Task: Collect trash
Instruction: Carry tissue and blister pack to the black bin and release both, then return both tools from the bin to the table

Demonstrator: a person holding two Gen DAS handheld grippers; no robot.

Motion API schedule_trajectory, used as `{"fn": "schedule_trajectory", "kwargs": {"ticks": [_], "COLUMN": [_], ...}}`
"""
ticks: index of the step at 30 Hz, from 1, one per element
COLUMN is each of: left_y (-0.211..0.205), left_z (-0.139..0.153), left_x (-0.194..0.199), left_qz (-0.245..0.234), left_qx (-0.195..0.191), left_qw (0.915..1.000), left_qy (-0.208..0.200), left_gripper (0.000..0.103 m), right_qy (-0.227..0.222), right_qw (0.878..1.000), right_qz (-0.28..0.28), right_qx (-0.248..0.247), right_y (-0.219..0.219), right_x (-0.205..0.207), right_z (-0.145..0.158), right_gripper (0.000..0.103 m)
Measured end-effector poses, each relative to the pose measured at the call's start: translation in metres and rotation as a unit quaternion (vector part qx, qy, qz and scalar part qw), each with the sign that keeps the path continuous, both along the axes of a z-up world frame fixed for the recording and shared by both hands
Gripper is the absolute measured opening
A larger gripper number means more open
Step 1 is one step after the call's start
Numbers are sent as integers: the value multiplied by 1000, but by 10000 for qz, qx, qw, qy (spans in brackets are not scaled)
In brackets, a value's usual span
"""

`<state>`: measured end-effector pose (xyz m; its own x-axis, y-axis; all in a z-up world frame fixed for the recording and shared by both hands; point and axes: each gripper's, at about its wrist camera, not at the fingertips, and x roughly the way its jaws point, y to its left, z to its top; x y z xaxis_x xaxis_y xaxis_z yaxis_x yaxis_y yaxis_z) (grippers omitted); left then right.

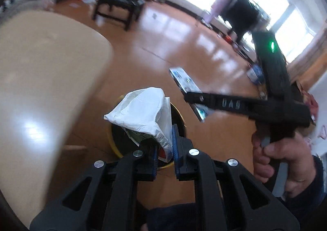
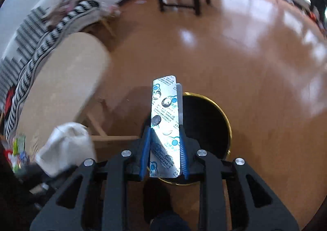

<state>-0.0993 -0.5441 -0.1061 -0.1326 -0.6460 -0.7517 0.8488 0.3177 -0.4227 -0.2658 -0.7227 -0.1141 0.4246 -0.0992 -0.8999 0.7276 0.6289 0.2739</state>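
L tongs [image 1: 165, 149] grip white bag [image 1: 143, 112] | R tongs [image 2: 164, 145] grip blister pack [image 2: 165, 116] (foil) | both over bin [image 2: 206, 120]

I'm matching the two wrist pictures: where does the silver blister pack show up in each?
Left wrist: blister pack right of centre, clamped in the right gripper, blurred.
Right wrist: blister pack centre, upright between the gripper's blue pads.
Shared landmark: the gold-rimmed black bin on the floor below.
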Motion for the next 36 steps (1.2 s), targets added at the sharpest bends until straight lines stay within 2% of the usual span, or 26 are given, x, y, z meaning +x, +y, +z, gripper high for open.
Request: {"fn": "schedule_trajectory", "kwargs": {"ticks": [6, 11, 13, 14, 15, 17, 22, 25, 28, 31, 34, 36], "left_y": [-46, -65, -71, -72, -71, -67, -57, -43, -9, 39, 101, 151], "left_z": [-61, -78, -82, -82, -81, -71, -48, -21, 14, 50, 79, 98], "left_x": [-10, -7, -9, -11, -11, -11, -8, -5, -4, 7, 24, 39], "left_qz": [-213, -167, -169, -163, -119, -61, 60, 114, 170, 474, 1006, 1518], "left_qx": [554, 630, 687, 717, 742, 657, 623, 550, 378, 297, 295, 413], "left_qw": [9982, 9977, 9974, 9971, 9971, 9978, 9979, 9976, 9962, 9913, 9824, 9718], "left_qy": [70, 194, 164, 173, 124, -93, -144, -397, -768, -1194, -1544, -1758], "left_gripper": [11, 12, 24, 57, 82, 83, 83, 84, 90, 92, 93, 93], "right_qy": [115, 139, 151, 171, 168, 136, 22, -19, -196, -495, -739, -889], "right_qw": [9993, 9993, 9991, 9991, 9992, 9995, 9994, 9982, 9959, 9935, 9899, 9846], "right_qz": [-198, -174, -185, -241, -270, -300, -344, -258, -204, 32, 540, 1041], "right_qx": [305, 316, 348, 306, 250, 25, -90, -541, -856, -1022, -1078, -1087], "right_y": [-15, -20, -23, -23, -24, -23, -21, -10, 4, 31, 74, 114], "right_x": [-14, -2, -3, -4, 5, 5, 4, 7, 14, 35, 67, 97], "right_z": [-17, -16, -18, -17, -15, -6, 6, 26, 47, 70, 89, 102], "right_gripper": [27, 27, 34, 58, 80, 81, 82, 89, 94, 96, 96, 96]}}
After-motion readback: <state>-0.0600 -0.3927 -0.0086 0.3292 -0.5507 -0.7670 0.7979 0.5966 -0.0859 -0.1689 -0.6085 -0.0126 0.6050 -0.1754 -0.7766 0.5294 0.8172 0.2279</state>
